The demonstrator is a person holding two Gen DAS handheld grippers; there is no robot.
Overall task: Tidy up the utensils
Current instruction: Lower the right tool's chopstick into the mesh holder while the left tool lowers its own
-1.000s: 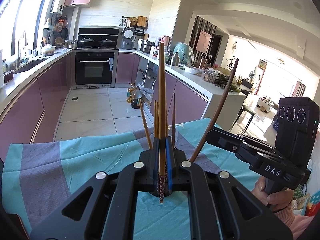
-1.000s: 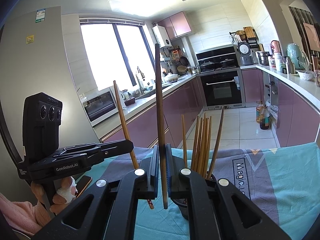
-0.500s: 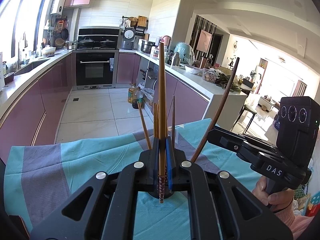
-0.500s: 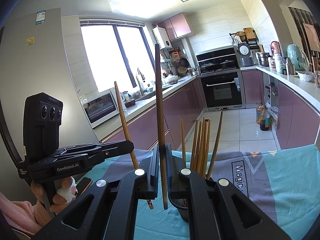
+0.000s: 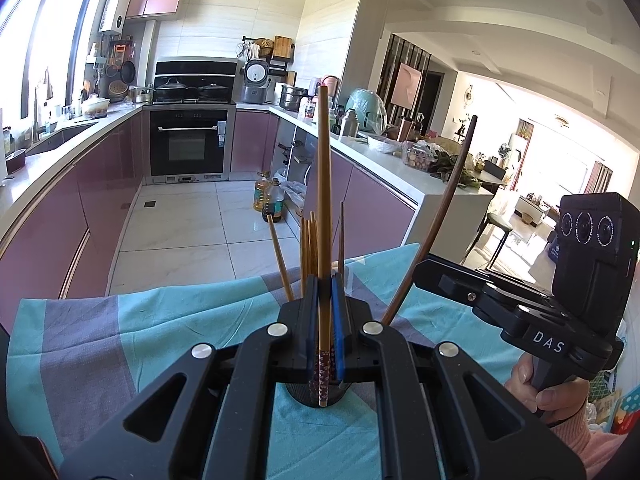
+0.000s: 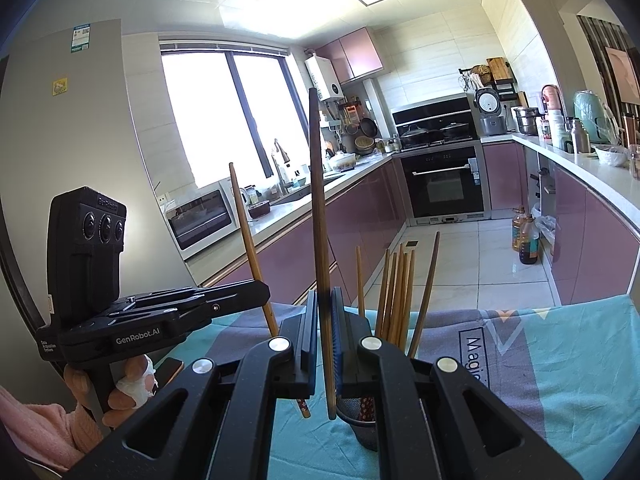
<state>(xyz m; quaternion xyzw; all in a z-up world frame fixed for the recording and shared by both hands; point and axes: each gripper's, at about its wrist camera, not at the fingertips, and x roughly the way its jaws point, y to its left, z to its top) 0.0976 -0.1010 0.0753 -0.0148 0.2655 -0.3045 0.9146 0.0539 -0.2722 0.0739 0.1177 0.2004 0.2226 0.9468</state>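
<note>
Above a teal cloth, the left gripper pinches a light chopstick upright and the right gripper a dark chopstick, both over the black holder near the cloth's middle, where a tilted release could tip it.

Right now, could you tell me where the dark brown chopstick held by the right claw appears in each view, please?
Left wrist view: dark brown chopstick leans at right, rising from the right claw.
Right wrist view: it stands upright at centre, clamped.
Shared landmark: the black oven.
</note>
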